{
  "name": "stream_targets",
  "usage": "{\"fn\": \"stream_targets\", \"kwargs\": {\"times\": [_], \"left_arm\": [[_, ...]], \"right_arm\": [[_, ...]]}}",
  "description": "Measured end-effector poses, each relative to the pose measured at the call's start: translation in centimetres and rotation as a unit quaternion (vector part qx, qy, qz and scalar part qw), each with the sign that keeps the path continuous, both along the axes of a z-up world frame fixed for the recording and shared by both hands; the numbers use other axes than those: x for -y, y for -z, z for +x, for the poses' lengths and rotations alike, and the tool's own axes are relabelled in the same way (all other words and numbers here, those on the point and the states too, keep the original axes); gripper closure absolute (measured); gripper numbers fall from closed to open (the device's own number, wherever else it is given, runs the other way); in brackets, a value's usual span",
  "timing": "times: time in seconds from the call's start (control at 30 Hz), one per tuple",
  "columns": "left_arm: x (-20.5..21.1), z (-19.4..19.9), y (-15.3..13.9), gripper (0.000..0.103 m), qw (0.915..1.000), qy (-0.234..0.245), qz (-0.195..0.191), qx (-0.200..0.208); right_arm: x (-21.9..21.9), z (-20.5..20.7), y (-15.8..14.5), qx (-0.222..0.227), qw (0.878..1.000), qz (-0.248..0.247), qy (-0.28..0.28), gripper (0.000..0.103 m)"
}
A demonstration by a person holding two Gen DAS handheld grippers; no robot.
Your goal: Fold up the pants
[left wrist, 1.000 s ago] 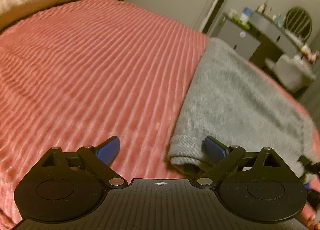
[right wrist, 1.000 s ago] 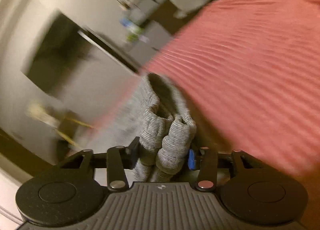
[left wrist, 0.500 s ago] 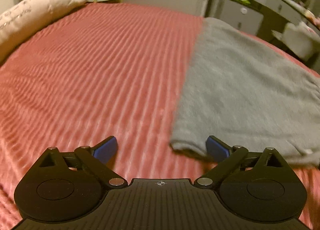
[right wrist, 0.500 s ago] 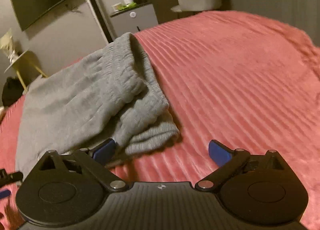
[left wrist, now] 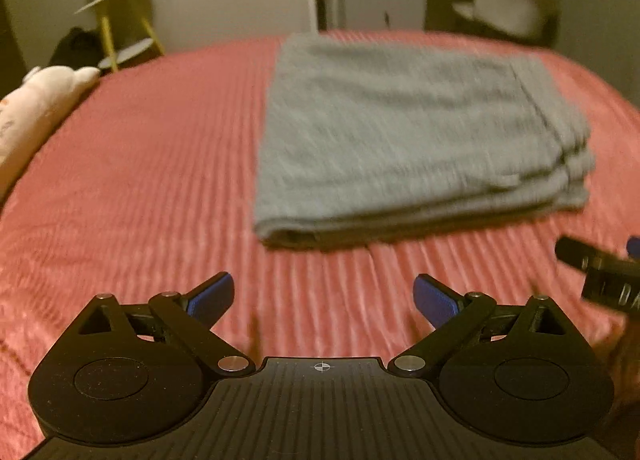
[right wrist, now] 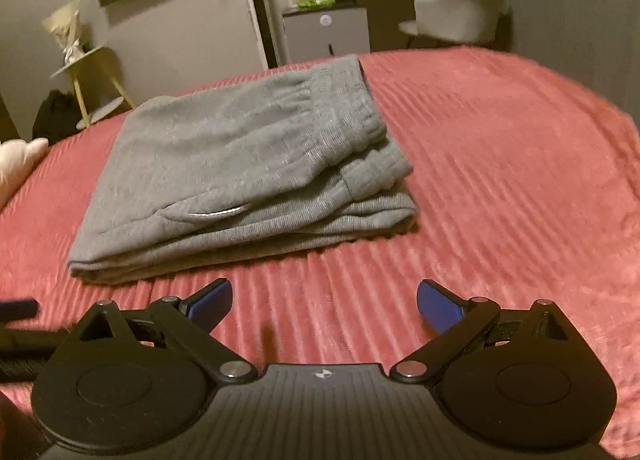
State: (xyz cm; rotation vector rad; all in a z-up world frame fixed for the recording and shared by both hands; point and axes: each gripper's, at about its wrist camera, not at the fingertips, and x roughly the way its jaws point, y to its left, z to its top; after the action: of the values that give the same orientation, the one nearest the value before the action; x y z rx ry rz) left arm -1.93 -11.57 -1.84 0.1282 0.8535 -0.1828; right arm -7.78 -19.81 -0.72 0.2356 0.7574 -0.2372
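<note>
1. Blue pads nearest you: your left gripper point(left wrist: 323, 298) has its jaws spread wide, with only bedspread between them and nothing held.
2. Your right gripper point(right wrist: 325, 302) looks the same: jaws fully apart, holding nothing, bare bedspread in the gap.
3. Each gripper shows up at the edge of the other's view: the right one at the right edge of the left wrist view, the left one at the left edge of the right wrist view. They sit side by side, both short of the pants.
4. The red ribbed bedspread point(right wrist: 500, 188) covers the bed and fills most of both views.
5. The grey pants point(right wrist: 240, 164) lie folded into a flat stack on the bedspread, just beyond both grippers and touching neither. In the left wrist view the pants point(left wrist: 416, 140) sit right of centre and are blurred.
6. The ribbed waistband and cuffs are stacked at the right end of the fold; the folded edge faces you.
7. A pale pillow point(left wrist: 36, 108) sits at the far left of the bed.
8. Past the bed: a yellow-legged side table point(right wrist: 94, 76), a small grey cabinet point(right wrist: 326, 34), and a white chair point(right wrist: 460, 10).
</note>
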Motion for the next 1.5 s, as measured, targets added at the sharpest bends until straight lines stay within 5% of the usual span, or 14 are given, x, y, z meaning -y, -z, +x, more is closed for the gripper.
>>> {"fn": "stream_targets", "kwargs": {"times": [0.23,0.77,1.5], "left_arm": [[-1.4,1.5,0.6,0.001,0.9984,-0.033,-0.045,0.012],[0.6,3.7,3.8,0.001,0.9996,-0.004,-0.016,-0.025],[1.2,3.2,3.7,0.001,0.9998,-0.003,0.001,-0.021]], "right_arm": [[-0.9,1.3,0.1,0.021,0.999,-0.011,-0.047,0.004],[-1.6,4.5,3.0,-0.010,0.999,-0.019,-0.048,0.004],[-1.4,3.5,2.2,0.008,0.999,-0.032,-0.037,0.004]]}}
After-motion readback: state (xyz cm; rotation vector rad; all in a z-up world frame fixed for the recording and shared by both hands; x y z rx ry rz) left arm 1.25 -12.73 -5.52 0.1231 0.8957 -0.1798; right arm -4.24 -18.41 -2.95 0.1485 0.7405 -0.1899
